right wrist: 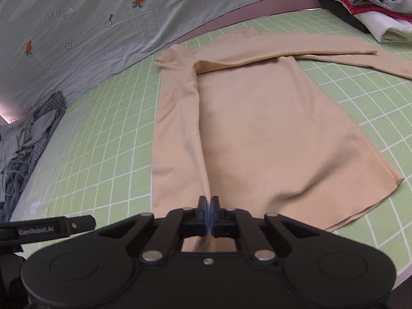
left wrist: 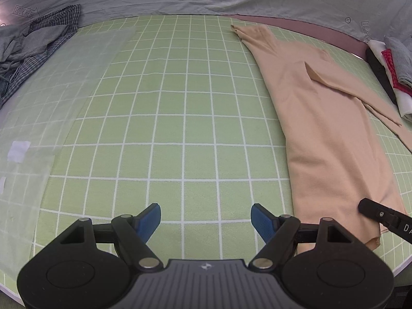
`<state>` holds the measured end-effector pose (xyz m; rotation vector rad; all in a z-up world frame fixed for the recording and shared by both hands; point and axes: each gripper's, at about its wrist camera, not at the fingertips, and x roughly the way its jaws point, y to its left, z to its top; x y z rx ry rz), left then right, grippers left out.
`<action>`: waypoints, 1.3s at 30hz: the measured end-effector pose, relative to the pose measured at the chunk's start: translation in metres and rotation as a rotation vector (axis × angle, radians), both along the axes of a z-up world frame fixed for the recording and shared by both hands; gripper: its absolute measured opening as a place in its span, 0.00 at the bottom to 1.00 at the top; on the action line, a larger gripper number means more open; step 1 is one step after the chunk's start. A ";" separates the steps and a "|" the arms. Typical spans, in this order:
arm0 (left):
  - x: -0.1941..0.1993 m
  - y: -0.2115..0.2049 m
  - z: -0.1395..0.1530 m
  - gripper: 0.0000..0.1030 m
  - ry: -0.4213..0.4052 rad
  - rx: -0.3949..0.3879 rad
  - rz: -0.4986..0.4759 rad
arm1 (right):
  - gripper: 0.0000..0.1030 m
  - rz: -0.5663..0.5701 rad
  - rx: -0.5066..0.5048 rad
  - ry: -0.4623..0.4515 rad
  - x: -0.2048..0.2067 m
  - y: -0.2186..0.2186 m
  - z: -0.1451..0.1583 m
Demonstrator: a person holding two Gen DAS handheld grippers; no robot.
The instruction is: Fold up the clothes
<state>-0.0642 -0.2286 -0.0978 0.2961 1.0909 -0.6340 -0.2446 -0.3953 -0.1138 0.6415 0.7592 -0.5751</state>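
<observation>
A beige long-sleeved top (right wrist: 270,128) lies flat on the green grid mat (right wrist: 108,159). Its left side is folded inward, and one sleeve lies across the chest toward the right. My right gripper (right wrist: 208,203) is at the near hem with its jaws together, and a ridge of beige fabric runs up into them. In the left wrist view the same top (left wrist: 334,134) lies to the right. My left gripper (left wrist: 206,219) stands open over bare mat (left wrist: 180,128) with nothing between its blue pads (left wrist: 150,219). A black part of the right tool (left wrist: 381,215) rests at the hem.
A crumpled pile of grey and checked clothes (left wrist: 33,46) sits at the mat's far left. A stack of folded clothes (right wrist: 360,5) sits at the far right corner. A grey printed sheet (right wrist: 103,25) lies behind the mat, and a translucent sheet (left wrist: 51,103) covers its left part.
</observation>
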 end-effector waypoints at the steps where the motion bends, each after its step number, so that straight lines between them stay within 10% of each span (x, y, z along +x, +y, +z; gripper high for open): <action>1: -0.001 -0.002 -0.001 0.76 0.003 0.001 -0.005 | 0.02 -0.013 -0.020 0.023 -0.001 0.001 0.000; 7: -0.003 -0.017 -0.002 0.76 0.009 0.009 -0.029 | 0.05 -0.030 -0.044 0.141 0.002 -0.003 -0.021; 17: 0.009 -0.064 0.001 0.77 -0.014 0.001 0.013 | 0.59 -0.049 -0.152 0.107 0.002 -0.043 0.008; 39: 0.100 -0.223 -0.024 0.81 -0.045 0.074 0.076 | 0.66 -0.248 -0.247 0.131 0.026 -0.297 -0.005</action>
